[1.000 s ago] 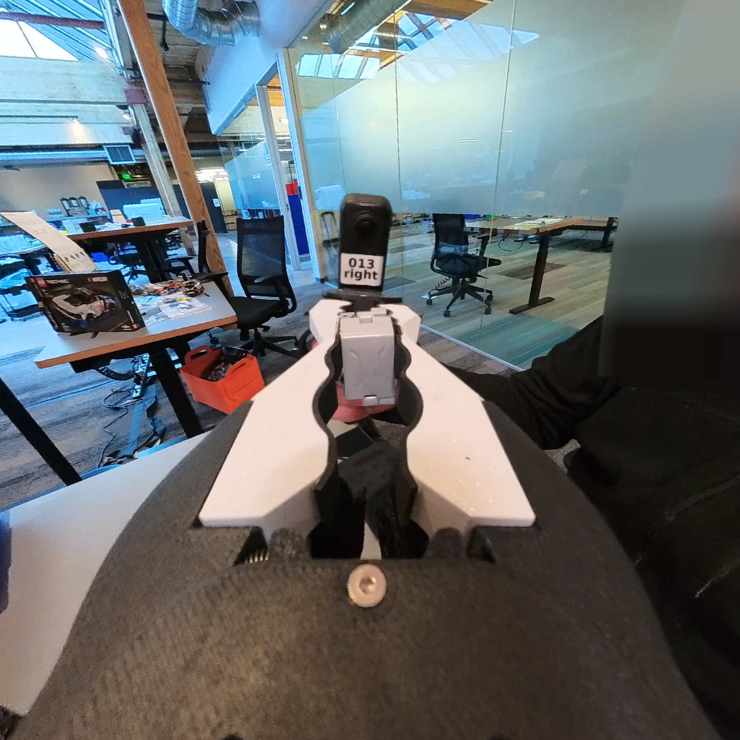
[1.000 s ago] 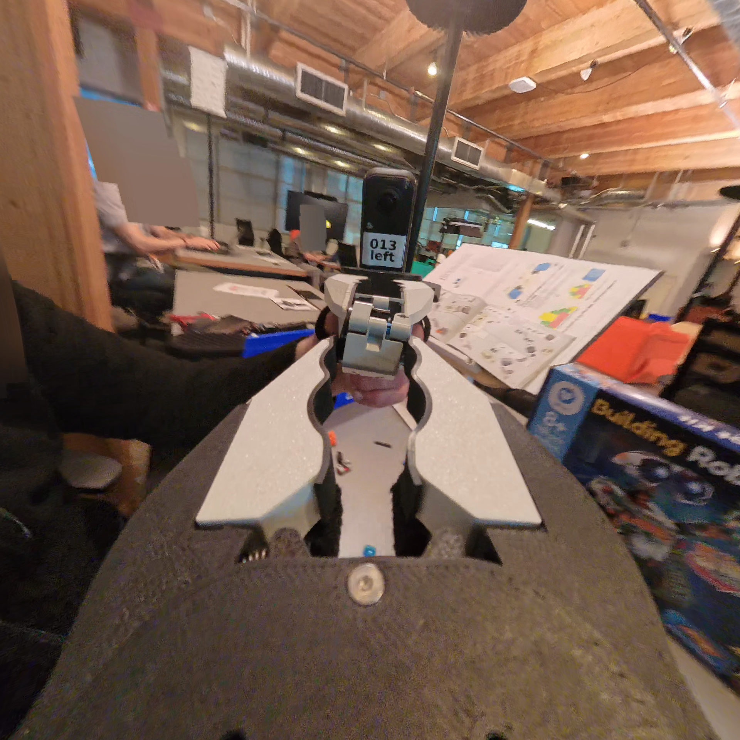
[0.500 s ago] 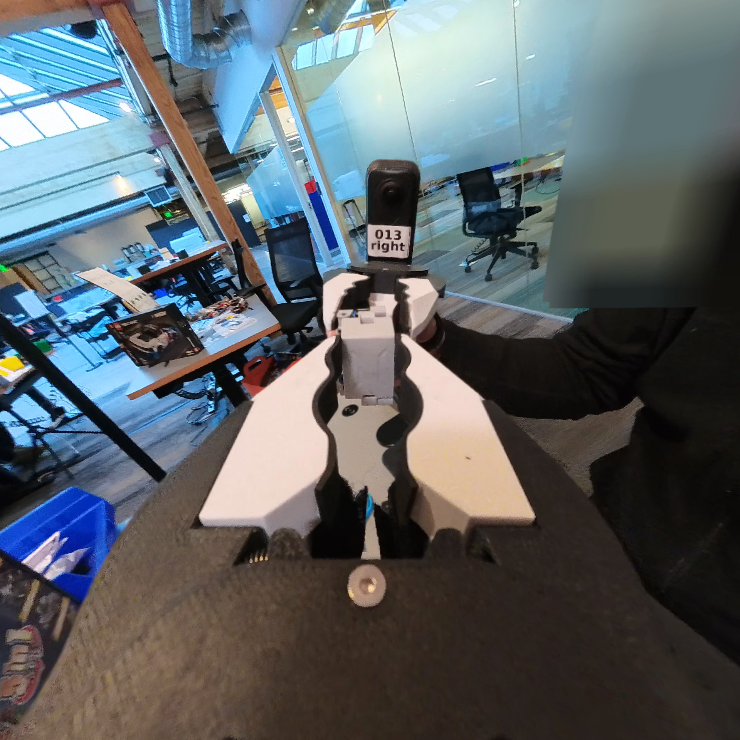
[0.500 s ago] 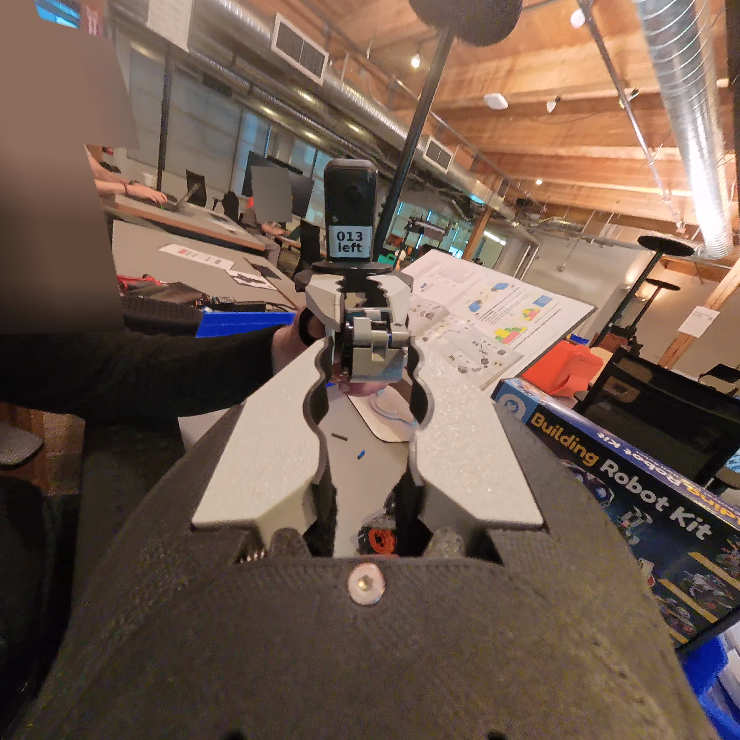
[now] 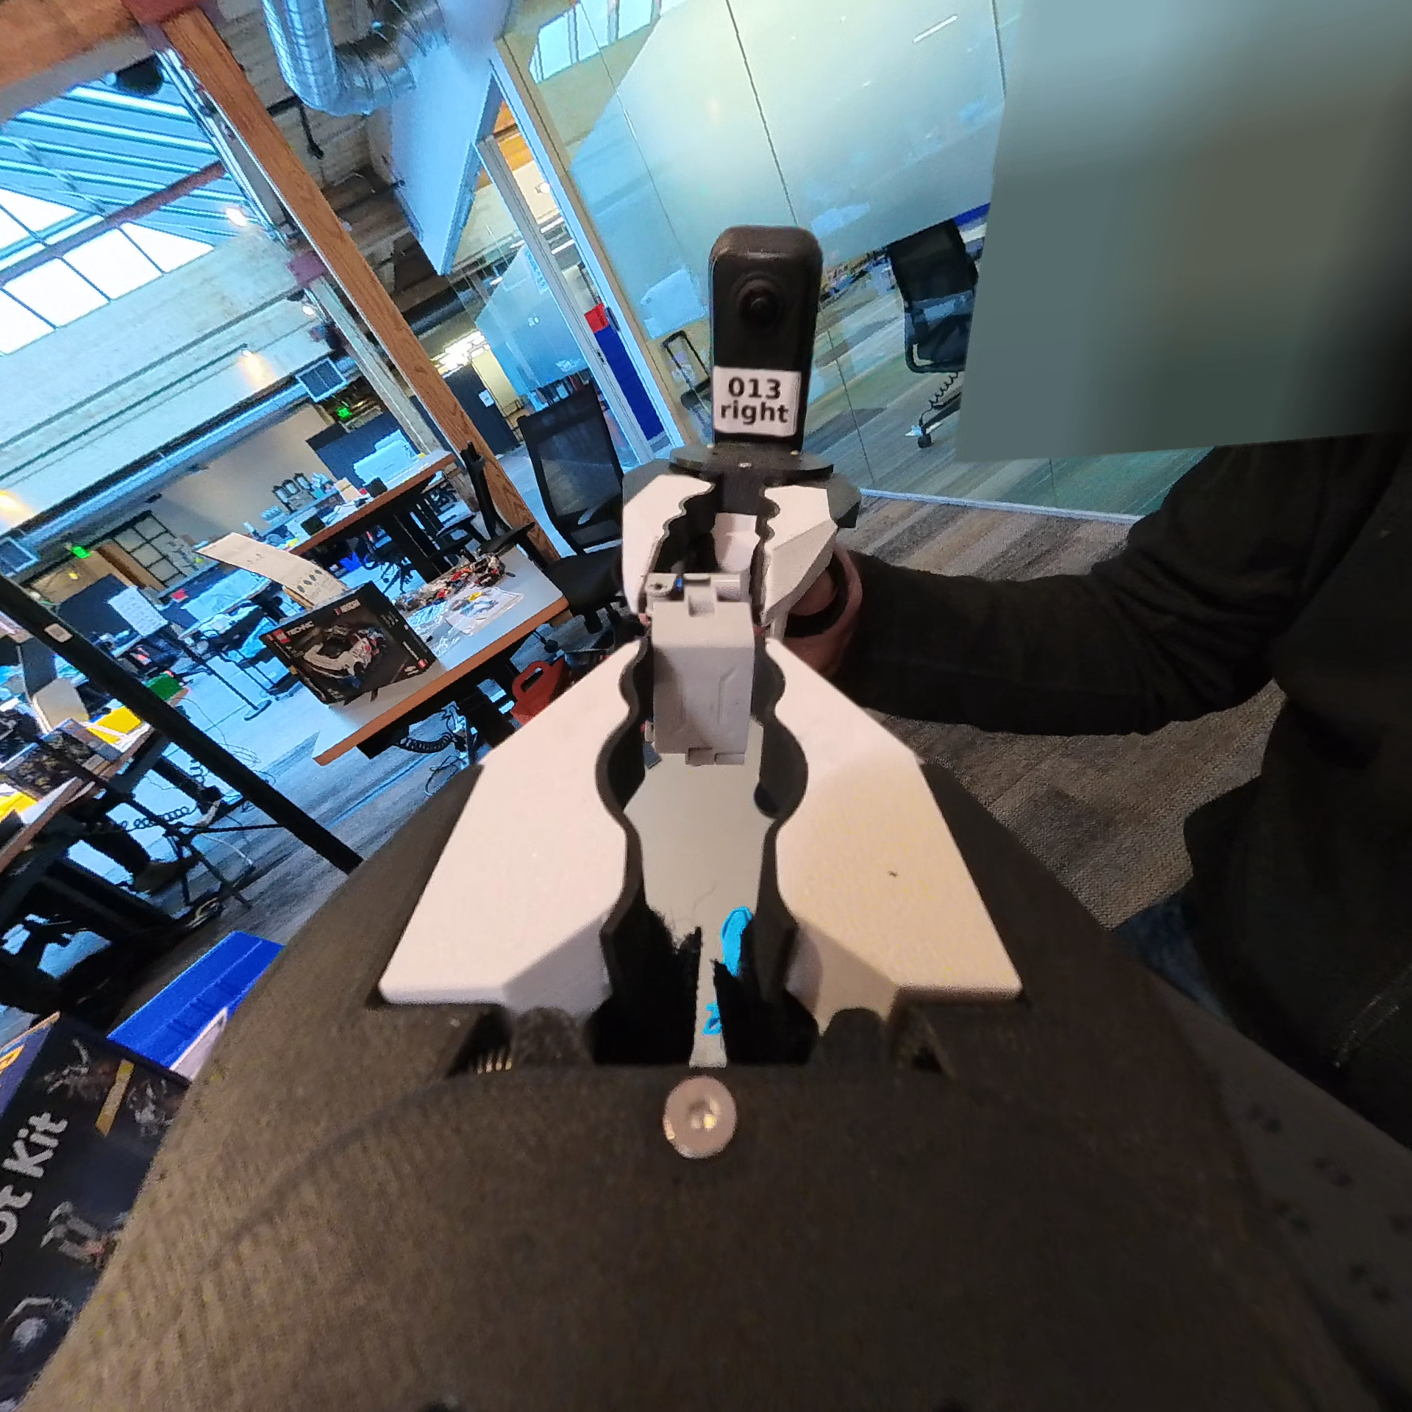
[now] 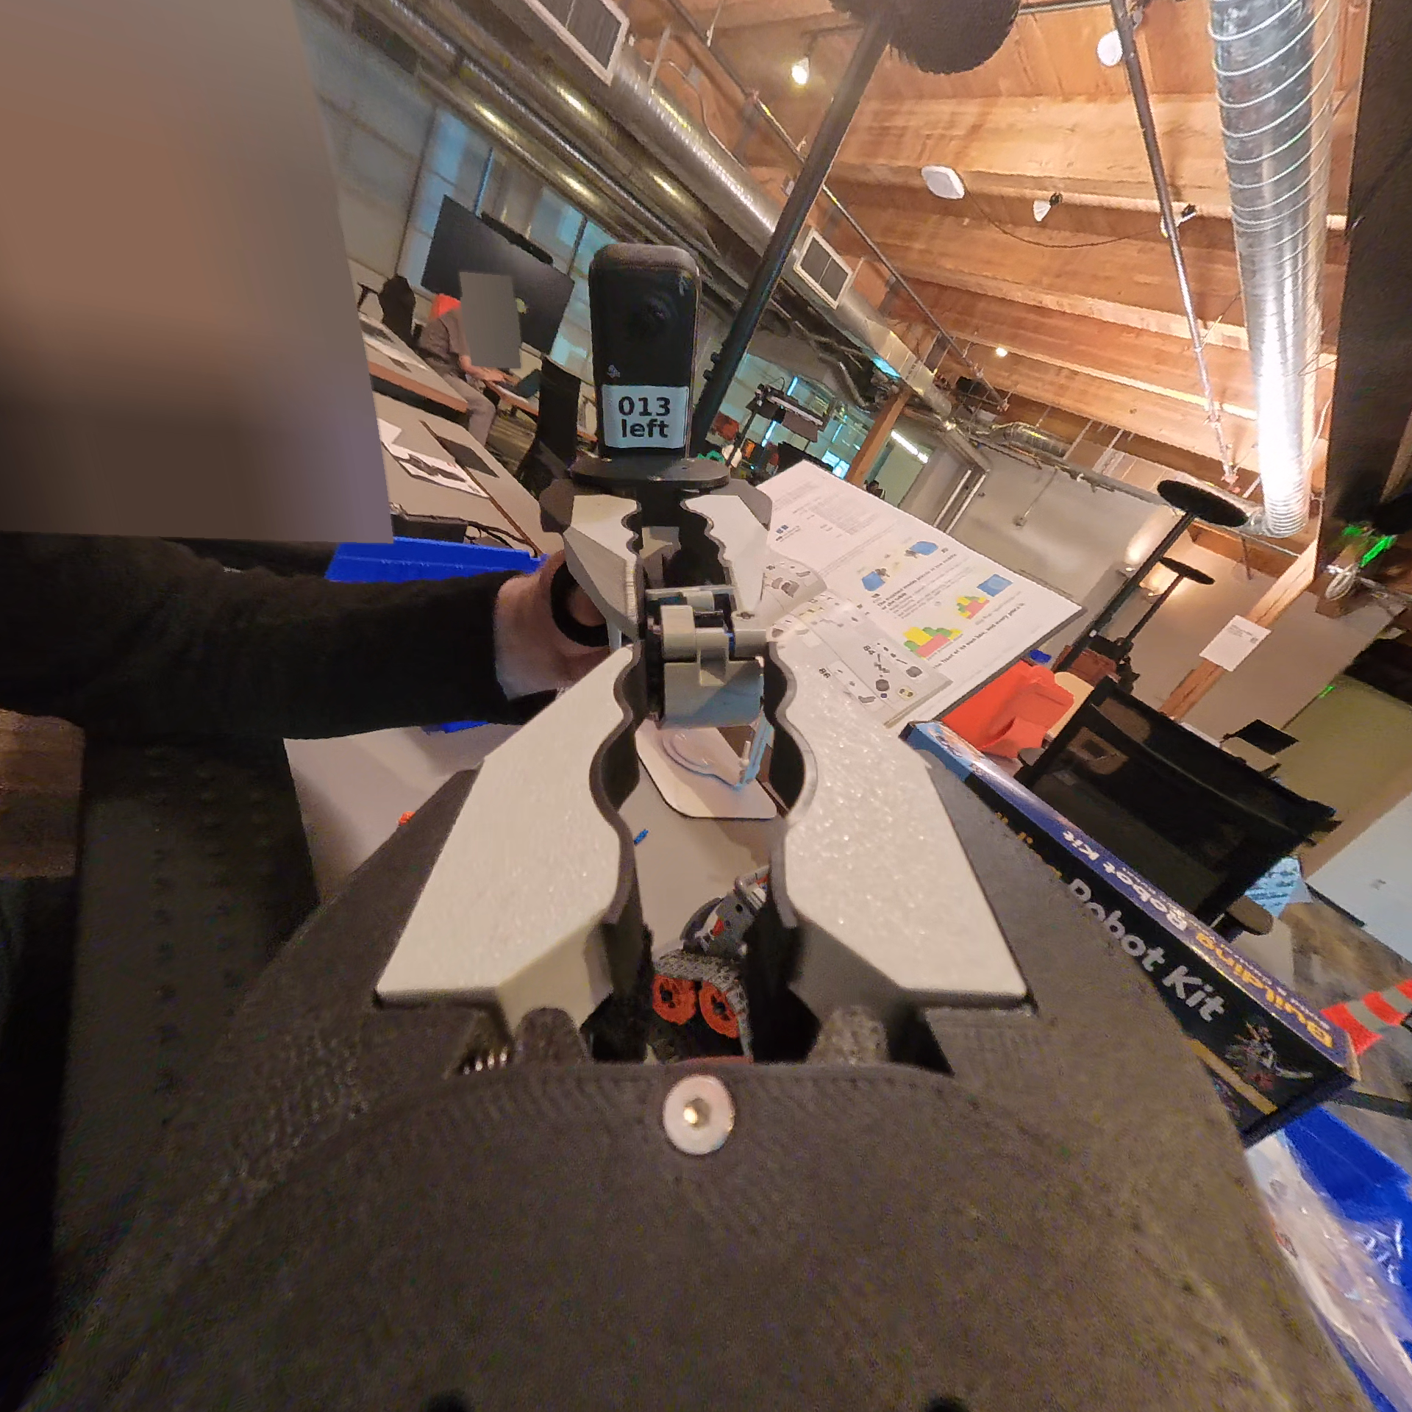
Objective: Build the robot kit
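- Tabletop: white, below both tools; a boxed kit lies at its right edge.
- Left tongs: clenched on the near end of the grey block.
- Right tongs: clenched on its opposite end (block held mid-air, between the two tools).
- Change: both views have tipped downward; a tracked model now shows under the right tongs.

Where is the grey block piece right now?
The grey block piece is held up in the air between the tips of both grippers, centre frame in each wrist view, above the white table.
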